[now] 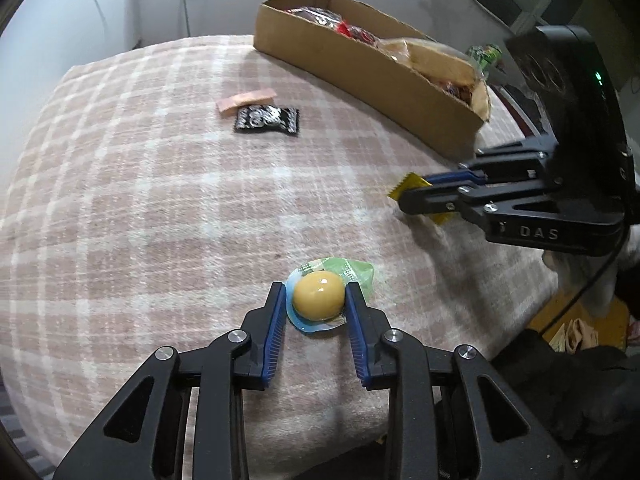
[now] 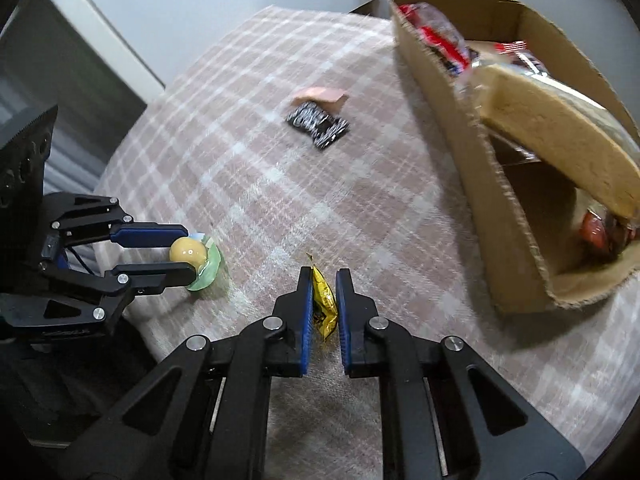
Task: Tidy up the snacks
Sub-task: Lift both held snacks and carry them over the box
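A pink plaid blanket point(image 1: 160, 184) covered the surface under both grippers; whether a counter or a bed lay beneath could not be told. A long cardboard box point(image 1: 372, 76) sat on it, ahead and to the right of the left gripper point(image 1: 316, 300), and ahead-right of the right gripper point(image 2: 325, 300) in its own view. Inside the box lay a large bagged bread loaf point(image 2: 560, 152) and red-wrapped snacks point(image 2: 436, 40), packed against the near wall.

Well ahead of both grippers, apart from the box, a black-and-white snack packet point(image 1: 267, 120) lay flat on the blanket, with a pink wafer bar point(image 1: 246, 101) touching its far edge.

The left gripper pointed down at the blanket, its blue pads pressed on either side of a yellow jelly cup point(image 1: 319, 295) with a pale green and blue wrapper rim; the cup sat right between the fingertips.

The right gripper, off to the right of the left one, was pinched tight on a small gold snack packet point(image 2: 323, 304), the packet standing on edge between the pads, its crimped end poking past the tips. Right wrist view was motion-blurred.
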A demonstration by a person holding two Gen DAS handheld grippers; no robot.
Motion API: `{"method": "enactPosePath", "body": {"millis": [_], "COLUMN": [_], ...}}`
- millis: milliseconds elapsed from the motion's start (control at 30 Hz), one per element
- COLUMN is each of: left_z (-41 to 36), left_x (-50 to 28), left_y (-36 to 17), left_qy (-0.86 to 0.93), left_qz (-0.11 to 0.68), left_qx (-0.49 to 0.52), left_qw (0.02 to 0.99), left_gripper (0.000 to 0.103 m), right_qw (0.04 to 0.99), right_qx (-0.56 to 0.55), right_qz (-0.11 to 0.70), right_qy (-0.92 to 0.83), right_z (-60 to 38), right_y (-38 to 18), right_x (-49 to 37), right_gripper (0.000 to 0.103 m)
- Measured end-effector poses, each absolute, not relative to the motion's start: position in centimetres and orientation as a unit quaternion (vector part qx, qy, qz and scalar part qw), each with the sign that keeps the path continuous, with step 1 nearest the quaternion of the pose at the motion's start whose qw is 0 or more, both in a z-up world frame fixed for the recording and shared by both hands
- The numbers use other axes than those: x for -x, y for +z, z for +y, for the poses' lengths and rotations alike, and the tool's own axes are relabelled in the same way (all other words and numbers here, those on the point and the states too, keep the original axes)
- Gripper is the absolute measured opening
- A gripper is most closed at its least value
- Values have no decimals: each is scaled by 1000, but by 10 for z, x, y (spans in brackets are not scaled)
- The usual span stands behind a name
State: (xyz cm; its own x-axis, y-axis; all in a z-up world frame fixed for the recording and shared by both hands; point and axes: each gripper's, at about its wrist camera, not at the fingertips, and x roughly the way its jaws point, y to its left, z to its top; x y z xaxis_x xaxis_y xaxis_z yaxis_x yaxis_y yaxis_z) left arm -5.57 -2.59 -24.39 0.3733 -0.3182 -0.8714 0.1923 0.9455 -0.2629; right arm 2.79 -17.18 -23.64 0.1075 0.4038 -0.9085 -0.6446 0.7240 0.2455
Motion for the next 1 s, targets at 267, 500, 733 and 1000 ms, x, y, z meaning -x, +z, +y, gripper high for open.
{"method": "enactPosePath", "body": {"millis": [267,500,733,1000], "left_z": [-23,-27,-40,-55], "left_x": [28,-11,-44,-78], "left_y": [-215,-182,-158,-148], "left_qy": [-157,-161,-170,-180], "left_qz": [516,488,464,450], "left_qx": [58,43,33,20], "left_qw": [840,857,868,875], "left_gripper": [28,28,28,28], "right_qw": [768,797,817,831], "right_qx": [61,35,21,6], "right_qz": [541,519,507,506], "right_qy": [337,308,276,232], "right_z": [-190,-207,-226,-257], "right_y": [-196,-164,-151,-148], "right_x": [-42,-63,-88,-122], "right_gripper": [11,11,11,11]}}
